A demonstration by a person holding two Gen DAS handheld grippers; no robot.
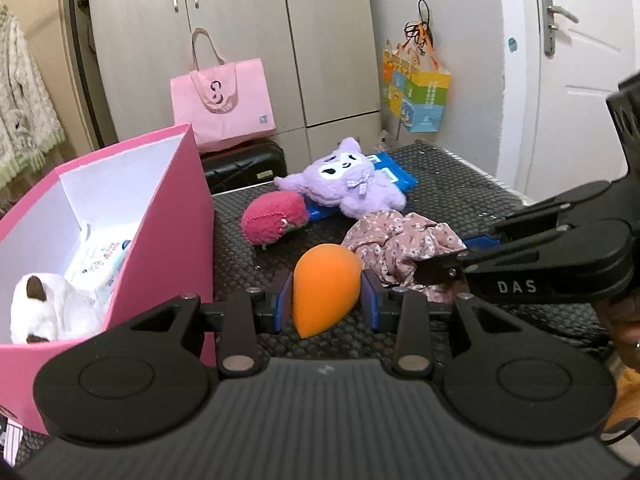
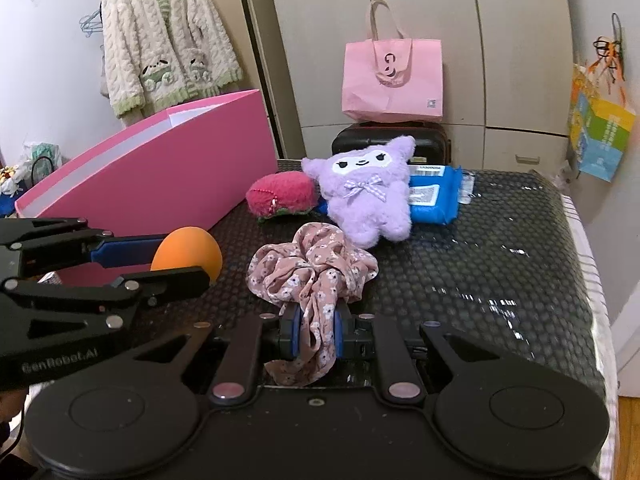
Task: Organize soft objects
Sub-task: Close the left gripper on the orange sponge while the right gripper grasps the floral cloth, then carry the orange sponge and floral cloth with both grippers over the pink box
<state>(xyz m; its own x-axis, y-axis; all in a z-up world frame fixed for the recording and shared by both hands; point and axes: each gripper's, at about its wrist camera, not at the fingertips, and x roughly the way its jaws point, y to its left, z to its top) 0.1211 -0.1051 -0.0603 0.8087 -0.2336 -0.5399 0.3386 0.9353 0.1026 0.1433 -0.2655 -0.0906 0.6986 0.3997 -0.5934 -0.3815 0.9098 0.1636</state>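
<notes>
1. The left gripper (image 1: pixel 326 300) is clamped on an orange teardrop sponge (image 1: pixel 325 288), its blue pads pressing both sides, with the pointed end toward the camera.
2. The right gripper (image 2: pixel 316 334) is closed on a fold of the pink floral scrunchie (image 2: pixel 312 272); the rest of the fabric bunches on the black dimpled mat (image 2: pixel 480 272) just ahead of the fingers.
3. To the left stands the open pink box (image 1: pixel 168 216), its near wall beside the sponge. Inside lie a white plush with brown ears (image 1: pixel 44 308) and a white packet (image 1: pixel 104 256).
4. Farther on, a red plush strawberry (image 2: pixel 280 196) lies on the mat just beside a purple plush toy (image 2: pixel 368 196), which rests partly on a blue wipes pack (image 2: pixel 436 196).
5. Beyond the mat's far edge, a pink tote bag (image 2: pixel 394 80) sits on a black case (image 2: pixel 392 138) before grey wardrobe doors (image 2: pixel 520 40).
6. A cream cardigan (image 2: pixel 168 40) hangs at left.
</notes>
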